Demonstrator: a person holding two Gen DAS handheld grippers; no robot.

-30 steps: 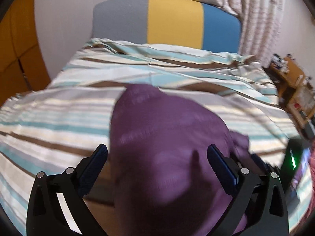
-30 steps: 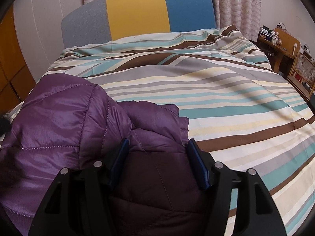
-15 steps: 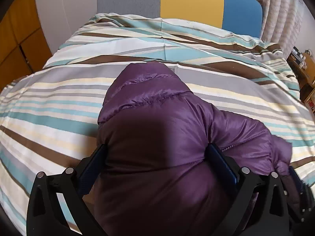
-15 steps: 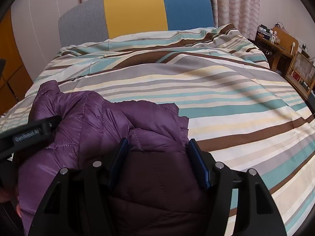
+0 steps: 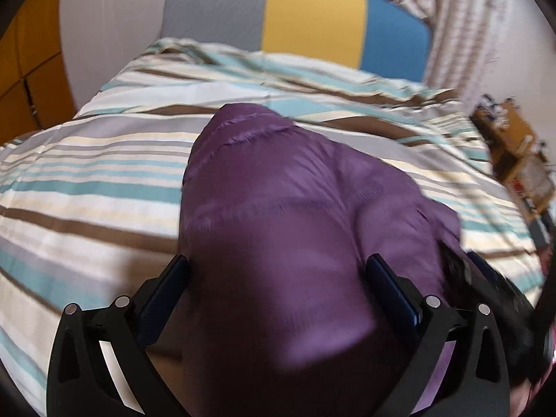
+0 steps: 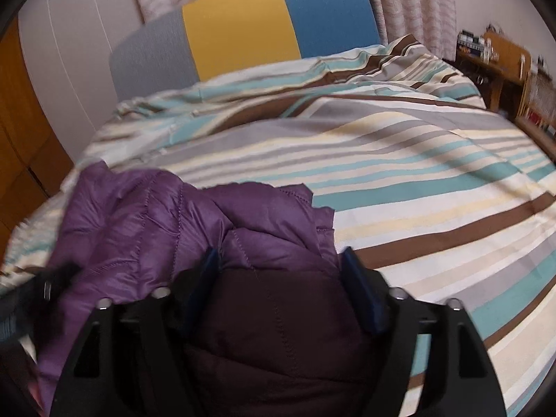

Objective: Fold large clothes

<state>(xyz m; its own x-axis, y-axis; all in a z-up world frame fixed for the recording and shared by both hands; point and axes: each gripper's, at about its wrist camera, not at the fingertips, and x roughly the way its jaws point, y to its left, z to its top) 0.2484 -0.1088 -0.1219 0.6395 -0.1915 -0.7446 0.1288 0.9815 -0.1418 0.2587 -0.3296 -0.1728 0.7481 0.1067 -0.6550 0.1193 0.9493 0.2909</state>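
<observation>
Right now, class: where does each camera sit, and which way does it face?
Left wrist: on the left gripper, facing down the striped bed toward the headboard; its jaws flank the purple jacket.
Right wrist: on the right gripper, same heading, jaws just opening around the jacket.
Shared: jacket, bed, headboard.

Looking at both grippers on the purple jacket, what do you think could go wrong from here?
The right gripper has just been opening with the purple jacket between its jaws, so that bunched edge may slip and undo the fold. The left gripper straddles a thick mound of jacket; the shiny fabric could slide out and drag the striped duvet.
</observation>
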